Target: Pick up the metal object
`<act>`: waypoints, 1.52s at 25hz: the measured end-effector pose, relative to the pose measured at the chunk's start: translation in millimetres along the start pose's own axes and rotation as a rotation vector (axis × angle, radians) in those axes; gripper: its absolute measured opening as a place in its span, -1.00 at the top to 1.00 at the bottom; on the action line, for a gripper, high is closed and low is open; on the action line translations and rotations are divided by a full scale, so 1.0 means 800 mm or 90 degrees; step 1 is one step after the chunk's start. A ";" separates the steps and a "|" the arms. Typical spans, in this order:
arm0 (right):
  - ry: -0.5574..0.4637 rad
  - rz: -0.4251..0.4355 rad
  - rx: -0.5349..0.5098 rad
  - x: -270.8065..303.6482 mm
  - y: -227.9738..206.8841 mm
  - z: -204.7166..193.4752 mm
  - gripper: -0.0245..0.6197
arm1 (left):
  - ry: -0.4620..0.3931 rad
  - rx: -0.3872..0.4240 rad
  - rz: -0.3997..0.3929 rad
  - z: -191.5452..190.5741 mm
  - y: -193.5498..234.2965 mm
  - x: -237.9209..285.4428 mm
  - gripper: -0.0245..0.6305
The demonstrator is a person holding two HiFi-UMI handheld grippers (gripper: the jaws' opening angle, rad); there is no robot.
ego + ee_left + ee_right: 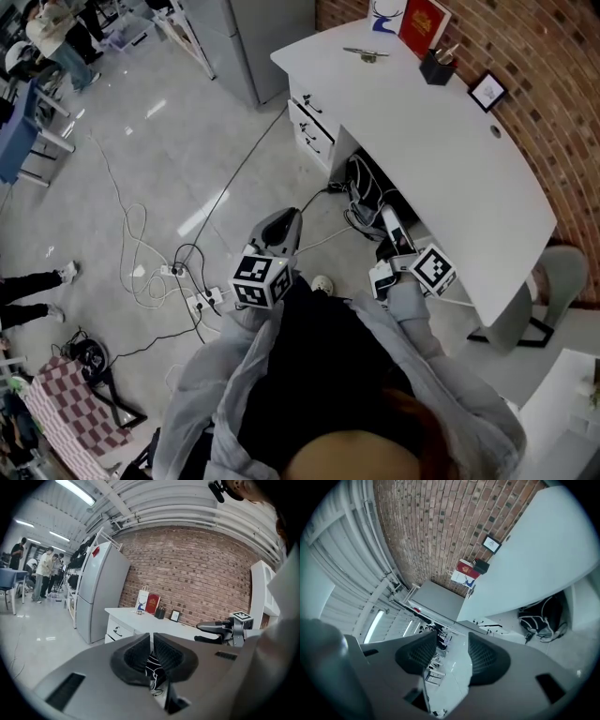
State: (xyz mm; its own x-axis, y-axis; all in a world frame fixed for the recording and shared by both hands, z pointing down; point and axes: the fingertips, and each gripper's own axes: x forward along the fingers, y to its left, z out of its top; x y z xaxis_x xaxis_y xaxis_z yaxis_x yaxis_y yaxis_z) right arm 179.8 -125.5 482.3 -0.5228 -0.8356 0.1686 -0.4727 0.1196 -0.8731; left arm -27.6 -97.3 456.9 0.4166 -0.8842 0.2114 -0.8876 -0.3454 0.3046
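The metal object (366, 54) is a small silvery piece lying near the far end of the white desk (441, 159); in the left gripper view this metal object (137, 612) is a tiny shape on the desk (140, 620). Both grippers hang at waist height over the floor, well short of it. My left gripper (283, 219) (152, 637) is shut, its pads nearly touching with nothing between them. My right gripper (387, 219) (452, 638) is open and empty, close to the desk's front edge; the right gripper (208, 632) also shows from the side.
A grey fridge (253, 37) stands left of the desk, with drawers (309, 122) under the desk's end. A red book (424, 21), pen holder (436, 66) and small frame (487, 91) sit on the desk. Cables (367, 202) bunch underneath; a power strip (204, 300) lies on the floor.
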 end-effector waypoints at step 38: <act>-0.094 0.007 0.154 0.383 -0.001 0.257 0.28 | 0.049 0.007 -0.105 0.146 0.165 0.419 0.81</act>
State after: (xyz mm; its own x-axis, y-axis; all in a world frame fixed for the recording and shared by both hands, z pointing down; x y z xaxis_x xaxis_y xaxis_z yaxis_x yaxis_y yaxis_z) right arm 165.7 -492.1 441.0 -0.4092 -0.9064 0.1052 -0.2752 0.0127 -0.9613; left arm -28.4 -475.9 459.2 0.5698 -0.7890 0.2300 -0.8082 -0.4872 0.3308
